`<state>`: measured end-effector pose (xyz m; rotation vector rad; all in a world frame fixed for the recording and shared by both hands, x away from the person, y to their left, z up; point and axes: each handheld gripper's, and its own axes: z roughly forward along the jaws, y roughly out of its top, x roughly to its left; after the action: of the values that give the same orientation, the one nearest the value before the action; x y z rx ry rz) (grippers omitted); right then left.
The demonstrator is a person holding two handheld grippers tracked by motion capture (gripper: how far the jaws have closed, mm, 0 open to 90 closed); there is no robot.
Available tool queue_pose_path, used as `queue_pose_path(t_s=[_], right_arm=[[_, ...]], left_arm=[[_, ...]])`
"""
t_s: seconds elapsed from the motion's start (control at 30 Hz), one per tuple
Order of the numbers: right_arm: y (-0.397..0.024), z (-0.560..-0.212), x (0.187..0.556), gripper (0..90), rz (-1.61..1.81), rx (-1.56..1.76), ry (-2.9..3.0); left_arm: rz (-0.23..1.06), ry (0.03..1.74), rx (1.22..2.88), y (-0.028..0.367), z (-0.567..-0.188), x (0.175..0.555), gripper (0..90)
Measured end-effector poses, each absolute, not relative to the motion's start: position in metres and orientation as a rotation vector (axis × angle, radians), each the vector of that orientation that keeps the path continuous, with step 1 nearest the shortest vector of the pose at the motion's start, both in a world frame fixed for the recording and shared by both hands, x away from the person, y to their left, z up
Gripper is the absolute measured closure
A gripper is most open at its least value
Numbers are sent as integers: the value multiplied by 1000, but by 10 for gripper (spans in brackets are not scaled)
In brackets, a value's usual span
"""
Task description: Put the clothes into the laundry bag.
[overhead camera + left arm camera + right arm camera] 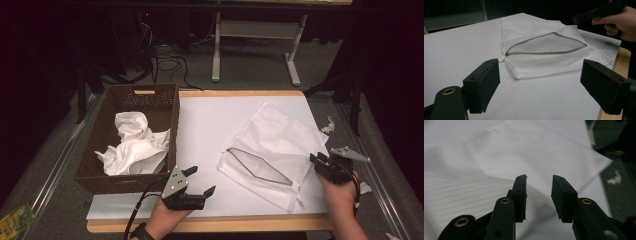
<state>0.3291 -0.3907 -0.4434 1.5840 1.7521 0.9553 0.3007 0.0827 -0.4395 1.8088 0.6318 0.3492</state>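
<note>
**Both grippers off the mesh bag, jaws apart**

Left black two-jaw gripper (pixel 198 181) rests near the front edge of the white-topped table (pixel 210 125), held from below by the person's left hand (pixel 167 217); its jaws stand wide apart with nothing between them, pointing toward the white mesh zip bag (pixel 272 150); in the left gripper view the bag (pixel 544 53) lies ahead on the white surface, apart from both jaws, its grey zipper (pixel 541 51) gaping in a long arc so the mouth stands open.

Right black gripper (pixel 324 162) sits at the bag's right-hand edge, gripped by the person's right hand (pixel 342 192); its jaws are parted by a narrow gap and clamp nothing; in the right gripper view the white fabric (pixel 499 162) lies beyond and beneath the black jaws, with no cloth caught between them.

To the left stands a brown woven basket (pixel 165 107), just beside the table's white sheet; crumpled white cloth (pixel 132 145) is piled inside it; the bag lies well apart from the basket, on the right half of the table.
</note>
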Motion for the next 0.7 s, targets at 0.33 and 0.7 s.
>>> queue_pose_path(t_s=[0.33,0.7], right_arm=[[-303,-448,289,643,1195,1391,2024],[-263,-465,307,632,1094,1267,2219]], left_arm=[[356,633,1805,82,-439,300,166],[360,641,1810,82,-441,302,166]])
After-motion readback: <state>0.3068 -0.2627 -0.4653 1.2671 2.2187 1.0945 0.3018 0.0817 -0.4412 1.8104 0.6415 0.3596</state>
